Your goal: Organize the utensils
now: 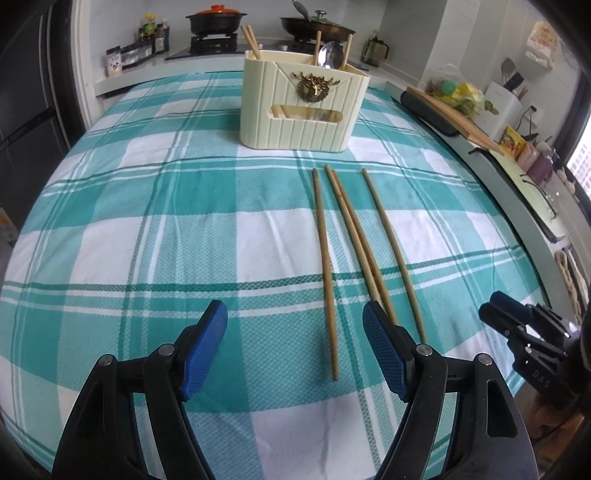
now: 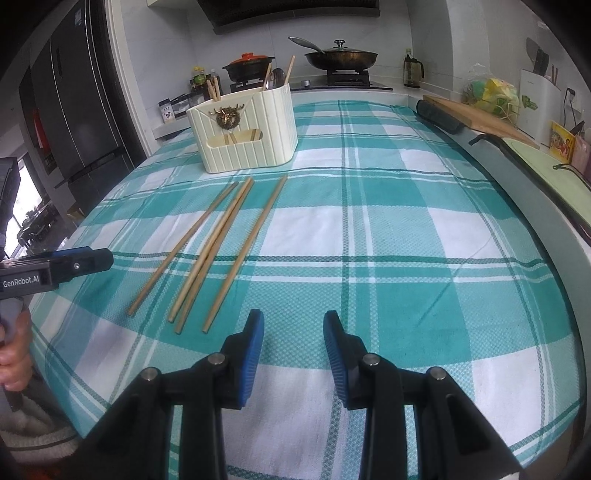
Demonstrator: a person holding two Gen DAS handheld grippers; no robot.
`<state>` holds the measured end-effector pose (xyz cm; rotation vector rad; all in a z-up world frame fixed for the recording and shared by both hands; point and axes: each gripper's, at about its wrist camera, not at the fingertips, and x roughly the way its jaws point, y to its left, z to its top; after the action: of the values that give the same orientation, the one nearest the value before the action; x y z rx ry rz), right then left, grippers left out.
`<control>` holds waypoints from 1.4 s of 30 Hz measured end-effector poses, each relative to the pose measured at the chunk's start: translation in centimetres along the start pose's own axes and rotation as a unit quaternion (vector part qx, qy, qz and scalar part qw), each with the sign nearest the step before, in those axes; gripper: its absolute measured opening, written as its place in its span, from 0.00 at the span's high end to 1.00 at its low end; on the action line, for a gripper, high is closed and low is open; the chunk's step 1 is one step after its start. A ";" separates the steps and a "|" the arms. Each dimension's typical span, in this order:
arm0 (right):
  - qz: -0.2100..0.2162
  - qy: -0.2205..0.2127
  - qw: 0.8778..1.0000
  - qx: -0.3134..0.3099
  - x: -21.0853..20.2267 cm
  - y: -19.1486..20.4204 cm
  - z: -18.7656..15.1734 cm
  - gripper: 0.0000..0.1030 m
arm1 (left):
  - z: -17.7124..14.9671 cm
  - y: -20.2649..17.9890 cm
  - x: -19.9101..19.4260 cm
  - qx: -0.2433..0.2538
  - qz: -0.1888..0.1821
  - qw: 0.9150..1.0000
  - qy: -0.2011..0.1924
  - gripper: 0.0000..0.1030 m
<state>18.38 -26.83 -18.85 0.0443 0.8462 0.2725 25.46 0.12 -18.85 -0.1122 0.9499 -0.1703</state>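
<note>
Several wooden chopsticks (image 1: 351,240) (image 2: 218,243) lie side by side on the teal checked cloth, in front of a cream utensil holder (image 1: 303,107) (image 2: 243,136). The holder has chopsticks and a metal spoon (image 1: 330,55) standing in it. My left gripper (image 1: 295,314) is open over the near ends of the chopsticks. The leftmost chopstick (image 1: 327,273) shows between its fingers, and the middle pair runs behind the right finger (image 1: 384,343). My right gripper (image 2: 293,321) hovers open to the right of the chopsticks, nothing between its pads. Each gripper shows at the edge of the other's view.
Behind the table is a stove with a red-lidded pot (image 1: 216,18) and a lidded pan (image 1: 317,24). A wooden board (image 2: 480,118) and a dark pad (image 2: 439,116) lie along the right counter. A dark fridge (image 2: 74,110) stands at the left.
</note>
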 end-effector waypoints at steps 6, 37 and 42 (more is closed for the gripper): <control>0.014 -0.001 1.000 -0.010 1.4 1.0 2.2 0.69 | 1.7 -1.2 3.3 0.011 0.008 1.000 0.006 0.27; -0.041 0.031 0.999 0.012 7.0 0.9 3.5 0.94 | 0.0 0.9 4.5 -0.015 0.112 0.994 0.000 0.95; -0.077 0.026 0.996 0.038 5.1 -1.9 2.0 0.94 | -1.8 3.5 2.7 -0.032 0.115 0.993 -0.003 0.94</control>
<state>23.55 -27.26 -21.52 0.0429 0.9061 0.0966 25.88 2.96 -22.67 -0.0625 0.9552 0.0732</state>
